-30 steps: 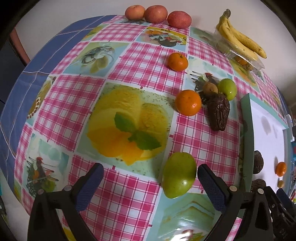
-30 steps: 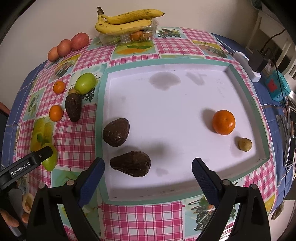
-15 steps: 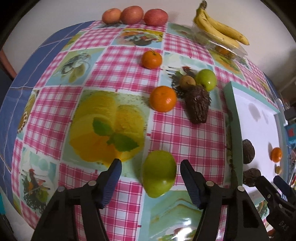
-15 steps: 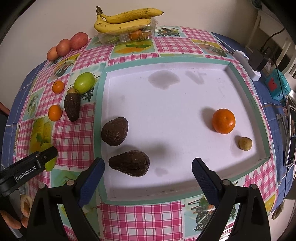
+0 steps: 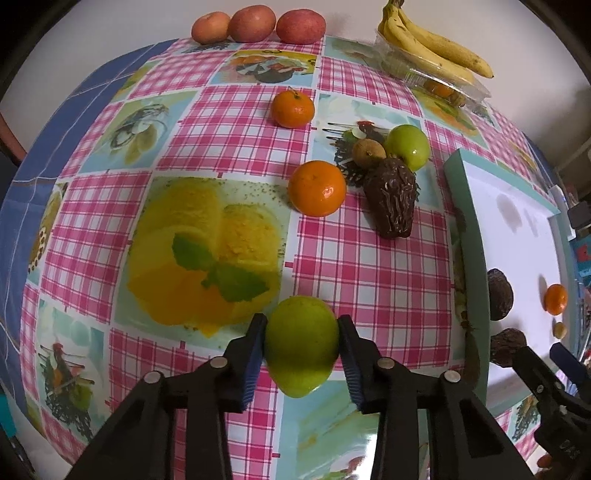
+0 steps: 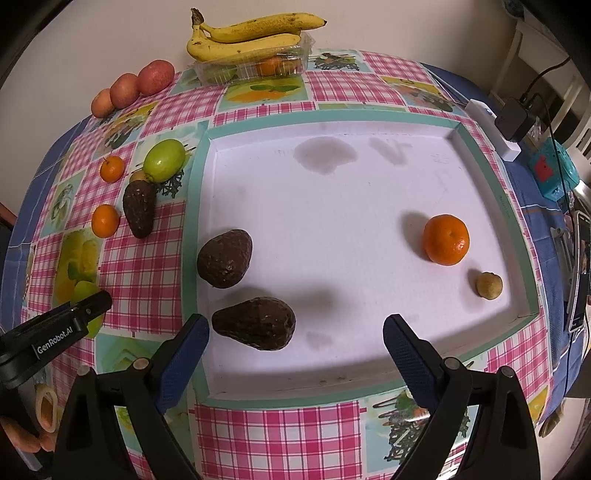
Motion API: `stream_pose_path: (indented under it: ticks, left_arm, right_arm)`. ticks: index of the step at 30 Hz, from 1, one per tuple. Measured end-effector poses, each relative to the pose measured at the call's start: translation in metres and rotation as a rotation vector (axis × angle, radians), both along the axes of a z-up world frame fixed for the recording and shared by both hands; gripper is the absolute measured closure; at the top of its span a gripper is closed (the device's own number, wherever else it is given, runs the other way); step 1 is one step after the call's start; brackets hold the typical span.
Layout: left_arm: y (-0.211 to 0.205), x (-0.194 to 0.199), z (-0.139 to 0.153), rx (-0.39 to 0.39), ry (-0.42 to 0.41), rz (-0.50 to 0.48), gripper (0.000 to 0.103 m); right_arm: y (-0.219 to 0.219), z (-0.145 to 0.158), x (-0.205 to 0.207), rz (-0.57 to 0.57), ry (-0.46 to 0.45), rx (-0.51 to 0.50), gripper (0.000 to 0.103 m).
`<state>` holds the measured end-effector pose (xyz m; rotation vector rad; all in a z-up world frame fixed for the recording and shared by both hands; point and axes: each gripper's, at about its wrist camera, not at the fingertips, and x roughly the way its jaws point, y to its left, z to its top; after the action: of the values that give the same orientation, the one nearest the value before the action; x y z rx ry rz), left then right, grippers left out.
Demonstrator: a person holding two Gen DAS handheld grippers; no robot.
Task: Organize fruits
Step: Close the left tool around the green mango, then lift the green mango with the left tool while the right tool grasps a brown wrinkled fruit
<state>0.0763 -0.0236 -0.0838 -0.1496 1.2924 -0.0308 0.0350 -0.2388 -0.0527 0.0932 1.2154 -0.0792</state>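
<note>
My left gripper [image 5: 301, 349] is shut on a green fruit [image 5: 301, 343] that rests on the checked tablecloth. Beyond it lie two tangerines [image 5: 316, 188], a dark avocado [image 5: 393, 201], a small brown fruit [image 5: 365, 151] and a second green fruit [image 5: 408, 146]. The white tray [image 6: 192, 206] with a teal rim holds two avocados [image 6: 225, 264], a tangerine [image 6: 446, 240] and a small brown fruit [image 6: 488, 285]. My right gripper [image 6: 295, 339] hangs open over the tray's near edge, with one avocado [image 6: 255, 323] by its left finger.
Three reddish fruits [image 5: 251, 26] line the table's far edge. Bananas [image 6: 251, 37] lie on a clear plastic punnet [image 6: 255, 66] at the back. A white power strip with a black adapter [image 6: 515, 120] and a blue gadget [image 6: 552, 171] sit right of the tray.
The left gripper moved forward around the near green fruit and its fingers closed onto it. The right gripper stayed still and open.
</note>
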Motion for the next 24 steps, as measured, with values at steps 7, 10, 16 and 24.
stream_pose_path:
  ticks: [7,10,16,24]
  left_arm:
    - [0.012,-0.001,0.003,-0.025,-0.011,0.037,0.062]
    - [0.022,-0.002,0.01,-0.05,-0.034,0.077,0.062]
    - [0.037,-0.003,0.027,-0.059,-0.098,0.136,0.062]
    - [0.052,0.004,0.046,-0.04,-0.189,0.216,0.062]
  right_arm:
    - [0.006,-0.001,0.003,0.003,-0.001,0.007,0.008]
    - [0.01,0.002,0.005,0.005,-0.019,0.019,0.008]
    - [0.026,0.012,0.01,0.033,-0.094,0.037,0.008]
    - [0.06,0.023,0.025,0.109,-0.198,0.066,0.008]
